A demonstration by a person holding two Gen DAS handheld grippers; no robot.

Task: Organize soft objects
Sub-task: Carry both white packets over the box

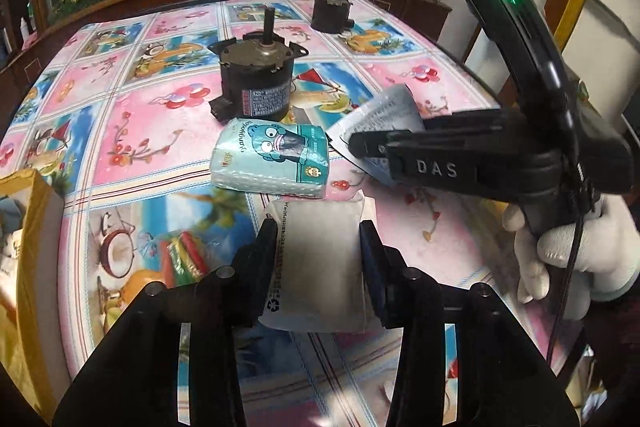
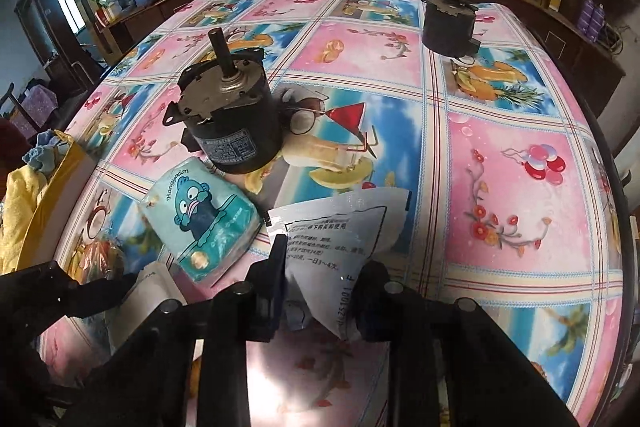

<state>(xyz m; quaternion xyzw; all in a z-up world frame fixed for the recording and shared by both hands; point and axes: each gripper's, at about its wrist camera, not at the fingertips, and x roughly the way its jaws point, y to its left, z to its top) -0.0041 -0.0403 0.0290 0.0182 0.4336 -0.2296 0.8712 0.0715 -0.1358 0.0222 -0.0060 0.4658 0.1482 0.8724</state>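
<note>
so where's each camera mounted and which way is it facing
Left wrist: sits on the left tongs, looking forward across the table at a white packet between its fingers; the right tongs and a gloved hand show at right.
Right wrist: sits on the right tongs, looking across the tablecloth at a printed white pouch it grips; the left tongs show dark at lower left.
Both share the Hangyodon tissue pack and the big motor.

motor (image 2: 230, 119) ahead, tablecloth (image 2: 520, 187) open rightward

Teal cartoon-printed tissue pack (image 1: 272, 161)
</note>
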